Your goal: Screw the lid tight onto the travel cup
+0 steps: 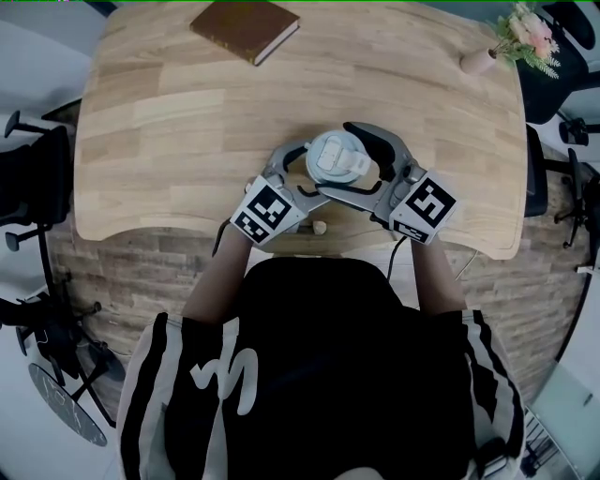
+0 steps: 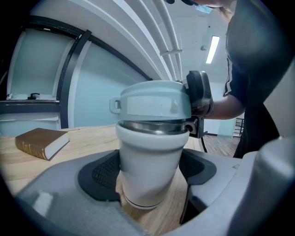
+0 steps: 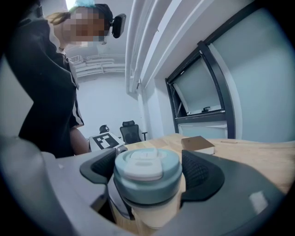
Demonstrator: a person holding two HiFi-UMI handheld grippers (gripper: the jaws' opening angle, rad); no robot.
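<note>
A white travel cup (image 2: 147, 166) stands near the table's front edge, slightly tilted in the left gripper view. Its pale blue-grey lid (image 1: 337, 157) sits on top, above a metal rim. My left gripper (image 2: 150, 177) is shut on the cup's lower body, a pad against each side. My right gripper (image 3: 147, 177) comes in from the right and is shut on the lid (image 3: 146, 170), its jaws spread wide around it. One of the right gripper's black pads (image 2: 199, 94) presses on the lid's far side. In the head view both grippers meet at the cup, left gripper (image 1: 317, 171) and right gripper (image 1: 354, 169).
The wooden table (image 1: 187, 141) holds a brown book (image 1: 246, 28) at the back and a small vase of flowers (image 1: 506, 47) at the back right. A small tan knob (image 1: 320, 226) lies at the front edge. Office chairs stand on both sides.
</note>
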